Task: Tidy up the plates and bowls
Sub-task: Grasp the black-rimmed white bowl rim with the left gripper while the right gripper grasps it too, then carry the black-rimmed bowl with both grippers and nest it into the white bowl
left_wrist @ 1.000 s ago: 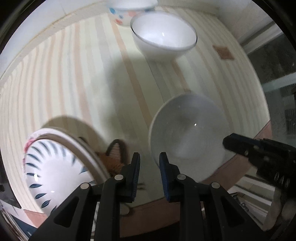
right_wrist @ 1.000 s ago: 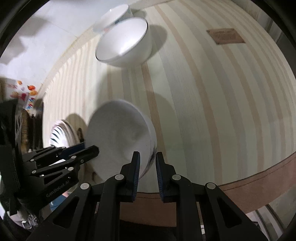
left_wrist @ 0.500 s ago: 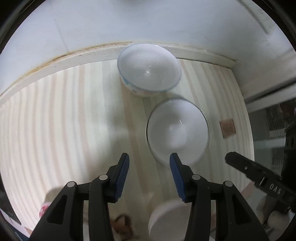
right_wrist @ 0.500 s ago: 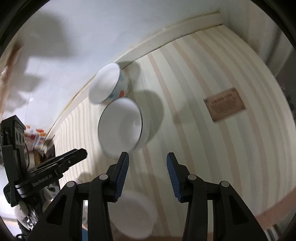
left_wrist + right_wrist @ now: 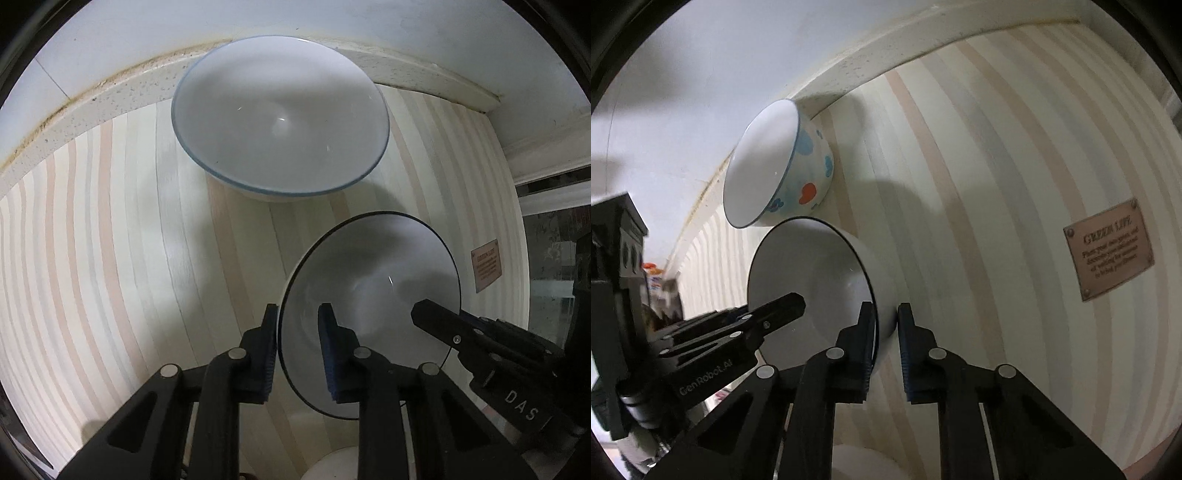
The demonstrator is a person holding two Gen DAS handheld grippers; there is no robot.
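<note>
A white bowl with a thin black rim [image 5: 373, 280] stands on the striped table, also in the right wrist view [image 5: 820, 273]. My left gripper [image 5: 297, 321] straddles its left rim, one finger inside and one outside, jaws apart. My right gripper [image 5: 886, 321] straddles its right rim with a narrow gap, and shows in the left wrist view [image 5: 436, 321]. Behind it stands a blue-rimmed bowl [image 5: 280, 114] with blue and red spots [image 5: 779, 166], next to the wall.
The striped table [image 5: 110, 240] ends at a cream ledge and white wall [image 5: 110, 48] at the back. A brown plaque [image 5: 1108, 247] lies on the table to the right. A white dish [image 5: 332, 465] shows at the bottom edge, below the grippers.
Both grippers opened, left the near white bowl, and moved forward to the black-rimmed bowl. They now straddle its rim on both sides, jaws narrower than half a second ago.
</note>
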